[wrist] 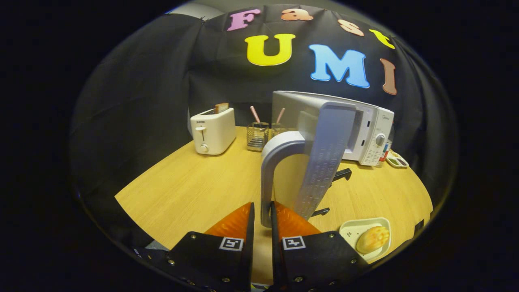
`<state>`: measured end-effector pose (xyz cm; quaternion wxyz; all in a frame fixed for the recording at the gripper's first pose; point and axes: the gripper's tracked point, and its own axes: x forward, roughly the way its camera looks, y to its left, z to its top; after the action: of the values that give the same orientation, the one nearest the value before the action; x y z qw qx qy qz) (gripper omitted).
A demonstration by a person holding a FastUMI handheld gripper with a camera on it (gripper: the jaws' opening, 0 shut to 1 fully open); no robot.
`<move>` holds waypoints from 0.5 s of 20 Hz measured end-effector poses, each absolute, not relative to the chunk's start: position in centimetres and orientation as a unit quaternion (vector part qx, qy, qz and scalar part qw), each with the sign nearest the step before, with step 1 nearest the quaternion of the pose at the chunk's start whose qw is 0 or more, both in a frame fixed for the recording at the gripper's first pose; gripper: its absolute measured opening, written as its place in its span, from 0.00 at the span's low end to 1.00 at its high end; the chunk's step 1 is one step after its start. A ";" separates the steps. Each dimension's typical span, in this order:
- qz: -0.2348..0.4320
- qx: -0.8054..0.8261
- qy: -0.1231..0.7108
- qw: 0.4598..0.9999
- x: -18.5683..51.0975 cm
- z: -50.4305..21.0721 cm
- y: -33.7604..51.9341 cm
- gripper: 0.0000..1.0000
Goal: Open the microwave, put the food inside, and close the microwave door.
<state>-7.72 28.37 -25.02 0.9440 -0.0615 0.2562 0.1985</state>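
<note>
The white microwave (367, 134) stands at the back right of the wooden table (186, 190). Its door (328, 158) is swung wide open toward me, seen nearly edge-on. The door's grey curved handle (268, 170) runs down between my two fingers, and my gripper (262, 219) is shut on the handle's lower end. A bread roll (373, 239) lies on a small white plate (352, 230) just right of my fingers, near the table's front edge.
A white toaster (213, 132) with toast in it sits at the back left. Two wire holders (257, 136) with striped straws stand between toaster and microwave. A small tray (397, 160) lies right of the microwave. The microwave's black feet (342, 174) show under the door.
</note>
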 end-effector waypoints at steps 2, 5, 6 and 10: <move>0.226 -0.063 0.258 0.937 -8.4 -25.4 30.0 0.21; 0.288 -0.041 0.263 0.920 -9.9 -24.9 32.8 0.21; 0.305 -0.036 0.257 0.916 -10.4 -24.3 33.5 0.21; 0.363 -0.024 0.214 0.906 -12.6 -20.1 34.8 0.21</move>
<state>-12.60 34.78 -20.08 0.9064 -0.0240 0.2144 0.3632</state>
